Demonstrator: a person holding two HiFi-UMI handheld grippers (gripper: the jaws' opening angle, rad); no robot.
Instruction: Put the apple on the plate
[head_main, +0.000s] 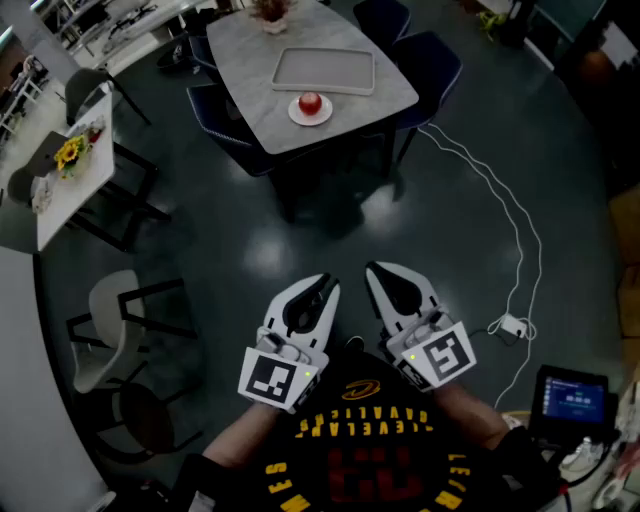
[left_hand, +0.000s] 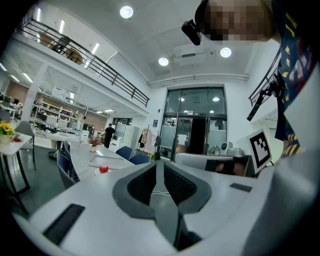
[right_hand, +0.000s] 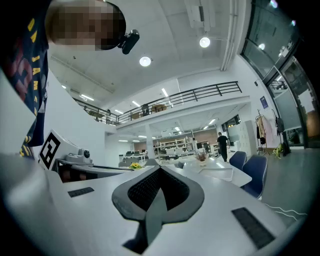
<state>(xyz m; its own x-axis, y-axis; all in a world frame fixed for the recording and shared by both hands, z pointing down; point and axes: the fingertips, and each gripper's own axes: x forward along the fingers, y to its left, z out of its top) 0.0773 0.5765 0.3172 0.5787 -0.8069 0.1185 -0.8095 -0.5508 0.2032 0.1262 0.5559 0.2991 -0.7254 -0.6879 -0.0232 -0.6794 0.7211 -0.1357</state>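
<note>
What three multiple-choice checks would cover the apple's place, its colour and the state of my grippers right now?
1. Where is the apple?
A. on the floor
B. on the plate
C. on a chair

2. What colour is the apple?
A. green
B. yellow
C. red

3. How are the left gripper and the right gripper?
A. both shut and empty
B. both wide open
C. each holding something

Answers:
1 B: it sits on the white plate on the table.
2 C: it shows red in the head view.
3 A: each gripper view shows the jaw tips together with nothing between them.
</note>
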